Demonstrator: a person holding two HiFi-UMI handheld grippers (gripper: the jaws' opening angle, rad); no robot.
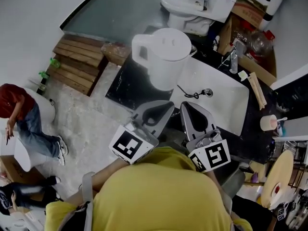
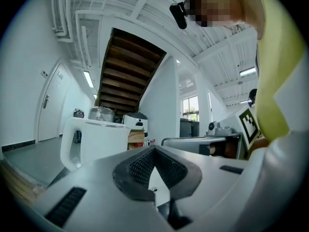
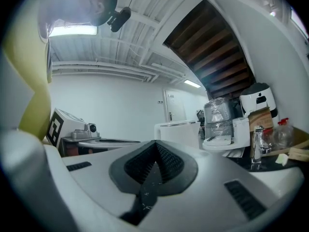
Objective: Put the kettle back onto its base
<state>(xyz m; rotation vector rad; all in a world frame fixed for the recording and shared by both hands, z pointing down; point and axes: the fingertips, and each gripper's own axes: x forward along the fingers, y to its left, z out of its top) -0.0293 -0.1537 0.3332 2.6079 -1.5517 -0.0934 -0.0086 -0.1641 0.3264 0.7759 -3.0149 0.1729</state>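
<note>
The white kettle (image 1: pixel 161 57) stands upright on the black counter at the left rim of the sink, handle to the left, lid down. I cannot make out a base under it. My left gripper (image 1: pixel 162 105) and right gripper (image 1: pixel 188 105) sit side by side just short of the kettle, both pointing level toward it and apart from it. In the left gripper view the kettle (image 2: pixel 96 139) is ahead to the left, and the left gripper (image 2: pixel 154 150) is shut with nothing in it. In the right gripper view the kettle (image 3: pixel 177 132) is straight ahead, and the right gripper (image 3: pixel 155 144) is likewise shut and bare.
A white sink basin (image 1: pixel 226 100) with a faucet (image 1: pixel 234 59) lies right of the kettle. A wrapped appliance (image 3: pixel 219 122) stands behind. A toilet (image 1: pixel 185 6) and cardboard boxes (image 1: pixel 248 13) are beyond the counter. A wooden pallet (image 1: pixel 79 61) and a seated person (image 1: pixel 21 117) are on the floor, left.
</note>
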